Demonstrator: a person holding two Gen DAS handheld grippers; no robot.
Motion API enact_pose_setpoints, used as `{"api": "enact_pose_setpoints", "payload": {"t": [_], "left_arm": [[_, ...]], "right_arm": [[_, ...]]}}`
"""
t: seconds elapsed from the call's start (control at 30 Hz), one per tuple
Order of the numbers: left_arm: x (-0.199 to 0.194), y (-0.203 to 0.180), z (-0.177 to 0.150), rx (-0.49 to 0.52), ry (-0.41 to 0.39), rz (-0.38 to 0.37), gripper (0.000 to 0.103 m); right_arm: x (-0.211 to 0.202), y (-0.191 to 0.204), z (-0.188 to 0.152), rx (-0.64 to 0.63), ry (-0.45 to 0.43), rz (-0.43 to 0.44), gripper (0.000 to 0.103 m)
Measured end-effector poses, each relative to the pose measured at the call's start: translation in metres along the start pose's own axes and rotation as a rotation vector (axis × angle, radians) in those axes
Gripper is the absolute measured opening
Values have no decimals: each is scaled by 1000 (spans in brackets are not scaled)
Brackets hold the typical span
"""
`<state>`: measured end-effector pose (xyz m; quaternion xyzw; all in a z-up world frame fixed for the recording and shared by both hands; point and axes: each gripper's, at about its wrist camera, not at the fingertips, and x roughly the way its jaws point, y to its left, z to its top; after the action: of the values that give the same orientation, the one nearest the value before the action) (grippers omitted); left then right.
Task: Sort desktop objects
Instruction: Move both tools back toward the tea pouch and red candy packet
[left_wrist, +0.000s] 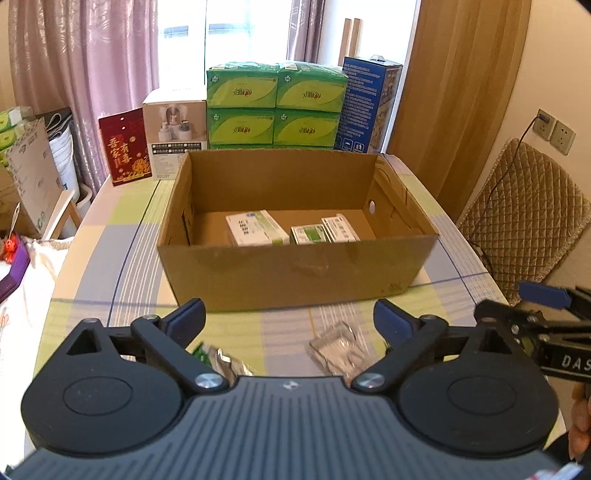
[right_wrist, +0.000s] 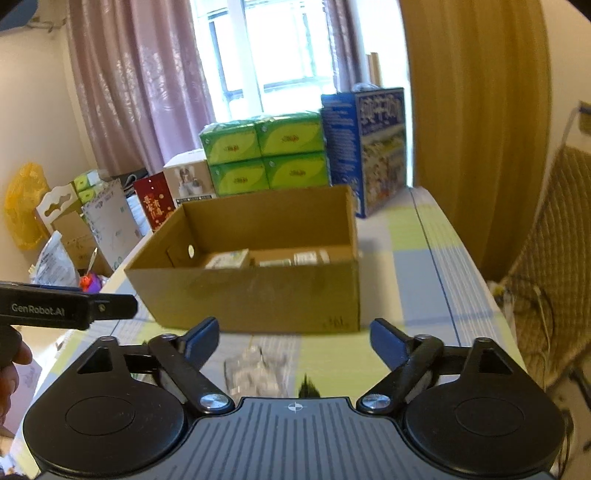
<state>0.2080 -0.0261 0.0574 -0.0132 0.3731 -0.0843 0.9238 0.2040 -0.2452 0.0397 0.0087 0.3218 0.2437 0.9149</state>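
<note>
Left wrist view: left hand-held gripper (left_wrist: 289, 314) spread wide and empty above clear plastic item (left_wrist: 334, 349) on table (left_wrist: 110, 258); cardboard box (left_wrist: 295, 269) at 12 o'clock, holding sorted cartons (left_wrist: 256, 229).

Right wrist view: right hand-held gripper (right_wrist: 293, 334) spread too, probably ready for picking; box ahead.

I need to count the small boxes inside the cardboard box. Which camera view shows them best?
The left wrist view. It looks down into the cardboard box, so the small boxes appear sharp and separate; three show. In the right wrist view the small boxes are blurred and partly hidden behind the near wall.
</note>
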Motion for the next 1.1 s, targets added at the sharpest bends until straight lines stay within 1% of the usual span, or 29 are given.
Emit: {"api": "enact_pose_setpoints", "payload": {"t": [0.17,0.3,0.37,0.5,0.67,0.8,0.93,1.1], "left_arm": [[-20,0,-29,-22,3,3,101],[-40,5,-56,-56,-10,8,101],[-50,9,-69,-71,-17,19,101],[-61,13,-92,-93,-2,39,101],[-67,15,-114,-113,29,30,101],[-66,13,-127,-123,54,25,101],[-63,11,-134,-122,73,21,101],[-53,4,-138,-103,91,13,101]], "right_arm": [[-26,-5,-28,29,17,-18,95],[-39,-4,-55,-12,11,-72,97],[-43,-6,-67,1,29,-72,97],[-48,-12,-84,28,56,-71,97],[-53,-12,-93,33,59,-63,97],[-52,-13,-101,37,79,-61,97],[-49,-11,-105,16,90,-61,97],[-45,-15,-106,32,100,-69,97]]}}
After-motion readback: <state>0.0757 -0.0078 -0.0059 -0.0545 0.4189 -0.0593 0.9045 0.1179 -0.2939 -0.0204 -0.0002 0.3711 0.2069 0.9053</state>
